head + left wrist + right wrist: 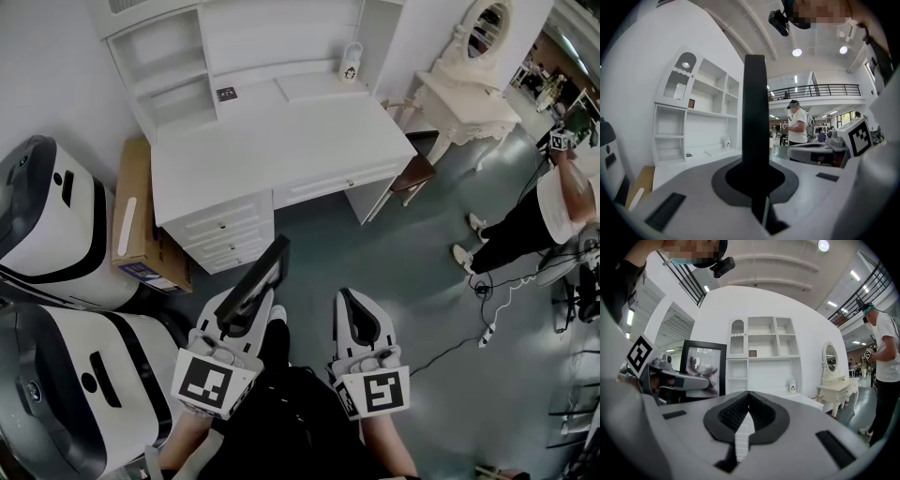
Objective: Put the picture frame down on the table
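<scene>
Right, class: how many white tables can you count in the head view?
2: the white desk straight ahead, with shelves, and the mirrored dressing table at upper right. Others may be out of frame.

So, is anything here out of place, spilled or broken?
Nothing looks spilled or broken. The only untidy bits: a power strip lies loose on the floor, and a cardboard box stands squeezed beside the white desk.

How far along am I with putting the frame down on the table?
Done: the frame is picked up, clamped in the left tool. In hand: it hangs in the air over the floor, short of the white table. Left: reach the tabletop, set the frame down, let go. The right tool is shut and empty.
</scene>
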Motion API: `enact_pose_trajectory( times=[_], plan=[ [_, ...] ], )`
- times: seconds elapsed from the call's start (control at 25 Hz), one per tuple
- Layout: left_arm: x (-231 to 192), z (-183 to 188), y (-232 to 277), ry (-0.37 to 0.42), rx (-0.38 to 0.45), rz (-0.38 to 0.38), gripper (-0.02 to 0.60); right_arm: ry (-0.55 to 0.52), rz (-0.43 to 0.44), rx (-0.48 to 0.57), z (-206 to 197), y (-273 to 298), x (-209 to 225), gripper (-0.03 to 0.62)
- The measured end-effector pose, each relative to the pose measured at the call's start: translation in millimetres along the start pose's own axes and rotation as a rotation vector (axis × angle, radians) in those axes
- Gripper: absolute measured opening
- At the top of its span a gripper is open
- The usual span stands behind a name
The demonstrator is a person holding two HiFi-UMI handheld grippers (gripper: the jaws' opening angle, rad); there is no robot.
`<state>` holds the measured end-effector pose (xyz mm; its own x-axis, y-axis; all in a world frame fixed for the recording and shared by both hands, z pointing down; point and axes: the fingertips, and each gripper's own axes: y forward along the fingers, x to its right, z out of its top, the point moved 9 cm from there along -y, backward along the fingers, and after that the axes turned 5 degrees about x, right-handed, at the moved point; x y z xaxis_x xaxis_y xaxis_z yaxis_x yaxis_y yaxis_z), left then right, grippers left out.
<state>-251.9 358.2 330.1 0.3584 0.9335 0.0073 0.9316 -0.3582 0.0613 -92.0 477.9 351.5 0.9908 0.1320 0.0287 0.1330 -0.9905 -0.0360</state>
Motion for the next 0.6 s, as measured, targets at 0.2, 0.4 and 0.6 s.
enact_pose_trajectory(
  times=[0.2,0.4,0.6],
  plan=[
    [-15,0,24,-0.008,0.014,-0.014,0.012,-0.013,0.001,0.000,1,24,9,0.002],
    [-34,4,55,-0.032,0.009,-0.028,0.012,-0.021,-0.001,0.001,2,59,22,0.002],
    [-63,10,85,-0.040,0.015,-0.029,0.012,-0.022,0.003,0.003,6,99,34,0.002]
  ],
)
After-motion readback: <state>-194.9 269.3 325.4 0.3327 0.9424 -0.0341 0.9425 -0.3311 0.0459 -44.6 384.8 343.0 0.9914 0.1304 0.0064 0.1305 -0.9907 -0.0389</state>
